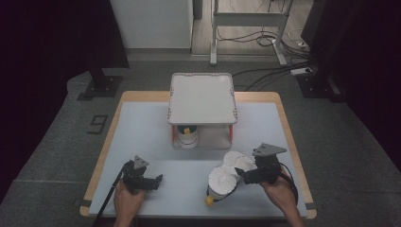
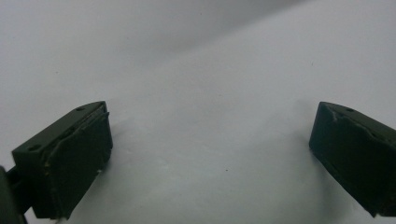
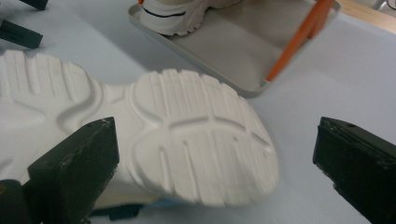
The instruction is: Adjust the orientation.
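Your right gripper [image 1: 242, 175], jaws wide and empty, hangs just beside the sole-up white shoe [image 1: 226, 176] near the rack [image 1: 202, 98]; your left gripper [image 1: 157, 181] gapes too; no writing legible.

Grey carpet floor [image 1: 56, 142], dark curtains [image 1: 42, 33], white wall panel [image 1: 151, 21], metal frame legs [image 1: 248, 21], trailing cables [image 1: 265, 78]

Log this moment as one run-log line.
left claw: open, over bare table | right claw: open, beside upturned shoe | second shoe: on rack's lower shelf
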Available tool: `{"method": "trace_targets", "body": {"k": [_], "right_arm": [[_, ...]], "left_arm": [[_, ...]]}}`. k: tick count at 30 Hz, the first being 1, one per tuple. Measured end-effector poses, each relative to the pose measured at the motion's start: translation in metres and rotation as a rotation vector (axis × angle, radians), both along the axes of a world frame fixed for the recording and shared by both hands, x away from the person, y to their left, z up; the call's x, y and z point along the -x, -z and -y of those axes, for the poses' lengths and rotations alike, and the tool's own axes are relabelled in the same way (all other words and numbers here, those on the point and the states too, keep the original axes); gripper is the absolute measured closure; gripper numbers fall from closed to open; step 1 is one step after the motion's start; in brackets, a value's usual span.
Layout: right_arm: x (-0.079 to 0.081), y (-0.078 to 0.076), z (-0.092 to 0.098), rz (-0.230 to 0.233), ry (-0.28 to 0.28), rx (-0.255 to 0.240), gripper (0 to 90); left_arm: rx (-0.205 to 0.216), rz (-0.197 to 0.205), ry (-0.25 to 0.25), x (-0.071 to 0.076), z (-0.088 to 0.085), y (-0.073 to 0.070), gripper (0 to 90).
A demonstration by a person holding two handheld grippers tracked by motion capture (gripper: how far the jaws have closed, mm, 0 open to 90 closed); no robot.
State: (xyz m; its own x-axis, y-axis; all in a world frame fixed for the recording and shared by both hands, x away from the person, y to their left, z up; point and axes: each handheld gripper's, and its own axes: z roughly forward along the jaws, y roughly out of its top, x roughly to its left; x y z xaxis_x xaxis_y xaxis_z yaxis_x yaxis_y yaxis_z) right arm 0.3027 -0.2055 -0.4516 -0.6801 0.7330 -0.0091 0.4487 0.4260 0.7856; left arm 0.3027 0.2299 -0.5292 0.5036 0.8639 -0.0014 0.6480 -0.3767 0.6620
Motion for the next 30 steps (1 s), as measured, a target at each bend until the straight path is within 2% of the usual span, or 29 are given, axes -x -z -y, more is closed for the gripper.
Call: {"method": "trace_targets", "body": {"k": [3,6,9,14,21,24,30], "right_arm": [[-0.005,0.002,-0.008,-0.002,-0.01,0.01,0.0],[-0.013,0.009,-0.014,-0.024,-0.006,0.04,0.0],[-0.014,0.013,-0.011,-0.036,-0.001,0.015,0.0],[-0.006,0.014,-0.003,-0.024,0.007,0.017,0.0],[0.006,0.017,0.015,-0.038,0.031,-0.002,0.0],[0.016,0.02,0.03,-0.059,0.049,0.01,0.0],[0.025,0.027,0.045,-0.074,0.077,0.042,0.0]], "left_arm": [[0.0,0.0,0.0,0.0,0.0,0.0,0.0],[-0.001,0.001,0.001,0.0,0.0,0.0,0.0],[-0.001,0.001,0.001,0.0,0.0,0.0,0.0],[-0.001,0.002,0.0,0.0,0.0,0.0,0.0],[0.0,0.002,0.0,0.0,0.0,0.0,0.0],[-0.001,0.002,0.0,0.0,0.0,0.0,0.0],[0.0,0.002,0.0,0.0,0.0,0.0,0.0]]}}
